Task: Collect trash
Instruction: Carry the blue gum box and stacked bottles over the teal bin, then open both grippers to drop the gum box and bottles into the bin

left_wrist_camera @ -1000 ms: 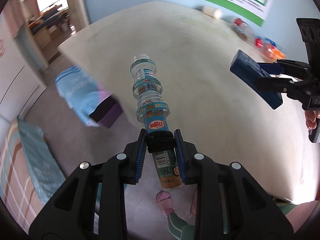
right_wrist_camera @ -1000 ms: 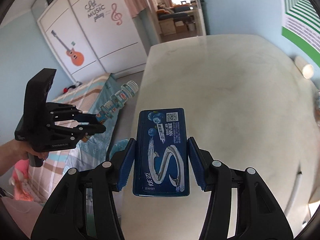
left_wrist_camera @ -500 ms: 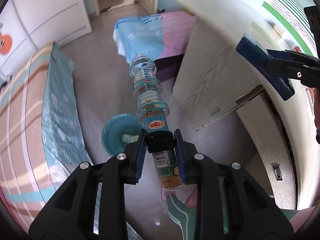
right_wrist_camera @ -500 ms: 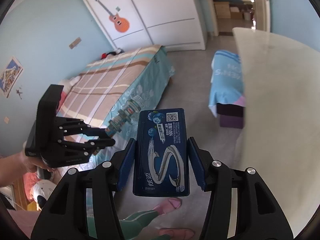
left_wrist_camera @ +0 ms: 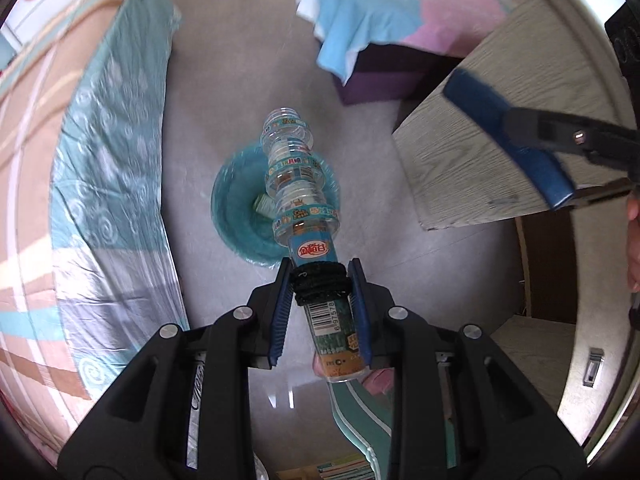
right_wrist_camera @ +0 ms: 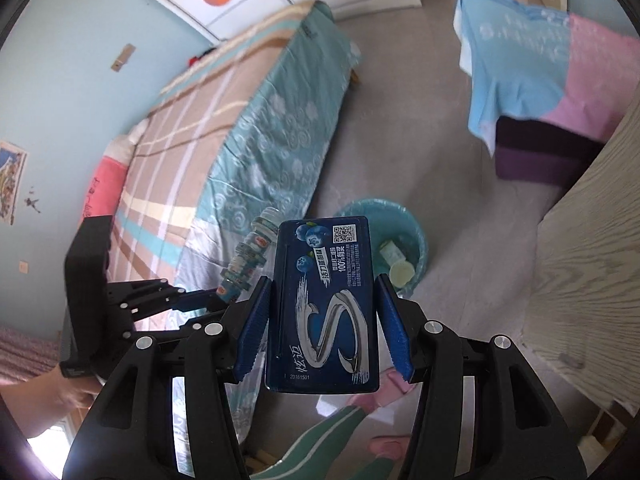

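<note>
My left gripper (left_wrist_camera: 320, 280) is shut on a clear ribbed plastic bottle (left_wrist_camera: 298, 184) with teal label bands, pointing steeply down. The bottle hangs over a teal-lined trash bin (left_wrist_camera: 236, 200) on the floor. In the right wrist view my right gripper (right_wrist_camera: 322, 280) is shut on a dark blue gum pack (right_wrist_camera: 324, 304) with a silver S. The bin (right_wrist_camera: 416, 236) lies just beyond it and holds pale green scraps (right_wrist_camera: 394, 258). The bottle (right_wrist_camera: 250, 256) and the left gripper (right_wrist_camera: 208, 300) show to the left. The gum pack (left_wrist_camera: 504, 132) appears at the right of the left wrist view.
A bed with a striped teal cover (left_wrist_camera: 80, 160) runs along the left of the bin. A wood-grain desk side (left_wrist_camera: 480, 120) stands to the right. Behind is a purple stool under a blue and pink cloth (left_wrist_camera: 400, 12). A person's pink slippers (right_wrist_camera: 384, 396) are below the grippers.
Both grippers swung off the tabletop and tipped down toward the floor, still holding the bottle and the gum pack. The trash bin came into view under them.
</note>
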Demonstrator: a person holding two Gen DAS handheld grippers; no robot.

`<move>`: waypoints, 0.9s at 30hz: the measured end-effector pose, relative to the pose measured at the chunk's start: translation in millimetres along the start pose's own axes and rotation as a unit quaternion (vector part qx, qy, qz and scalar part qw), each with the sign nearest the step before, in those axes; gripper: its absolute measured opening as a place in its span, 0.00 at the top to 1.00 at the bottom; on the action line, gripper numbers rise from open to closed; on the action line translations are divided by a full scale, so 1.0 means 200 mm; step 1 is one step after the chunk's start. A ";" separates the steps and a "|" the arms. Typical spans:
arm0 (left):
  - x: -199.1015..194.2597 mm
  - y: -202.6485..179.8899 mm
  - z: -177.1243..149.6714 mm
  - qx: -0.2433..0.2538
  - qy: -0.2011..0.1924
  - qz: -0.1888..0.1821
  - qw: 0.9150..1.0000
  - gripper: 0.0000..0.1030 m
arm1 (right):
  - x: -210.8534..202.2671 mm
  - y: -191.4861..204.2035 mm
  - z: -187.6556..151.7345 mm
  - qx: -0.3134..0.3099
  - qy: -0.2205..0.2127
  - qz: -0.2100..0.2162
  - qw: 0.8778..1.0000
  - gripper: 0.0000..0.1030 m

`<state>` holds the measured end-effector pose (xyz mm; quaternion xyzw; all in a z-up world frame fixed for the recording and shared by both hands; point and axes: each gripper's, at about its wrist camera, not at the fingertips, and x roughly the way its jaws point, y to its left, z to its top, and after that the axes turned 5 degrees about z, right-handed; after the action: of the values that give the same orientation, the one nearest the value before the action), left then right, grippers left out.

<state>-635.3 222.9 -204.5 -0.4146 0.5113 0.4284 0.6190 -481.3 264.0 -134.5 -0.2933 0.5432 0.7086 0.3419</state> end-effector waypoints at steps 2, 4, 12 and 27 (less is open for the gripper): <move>0.11 0.05 0.01 -0.004 0.009 0.001 1.000 0.75 | 0.17 -0.06 0.02 0.016 0.016 0.001 1.000 0.48; 0.22 0.10 0.01 -0.008 0.020 0.004 1.000 0.75 | 0.36 -0.14 0.02 0.040 0.035 -0.002 0.999 0.48; 0.66 0.20 0.06 -0.007 0.058 -0.002 0.998 0.75 | 0.94 -0.41 0.00 0.096 0.096 -0.018 0.991 0.48; 1.09 0.29 0.11 0.008 0.109 0.042 0.993 0.49 | 1.43 -0.70 -0.08 0.211 0.116 -0.014 0.970 0.46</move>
<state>-661.2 283.7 -421.8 -0.4319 0.5961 0.4027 0.5440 -539.0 320.6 -442.6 -0.3022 0.7122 0.5344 0.3405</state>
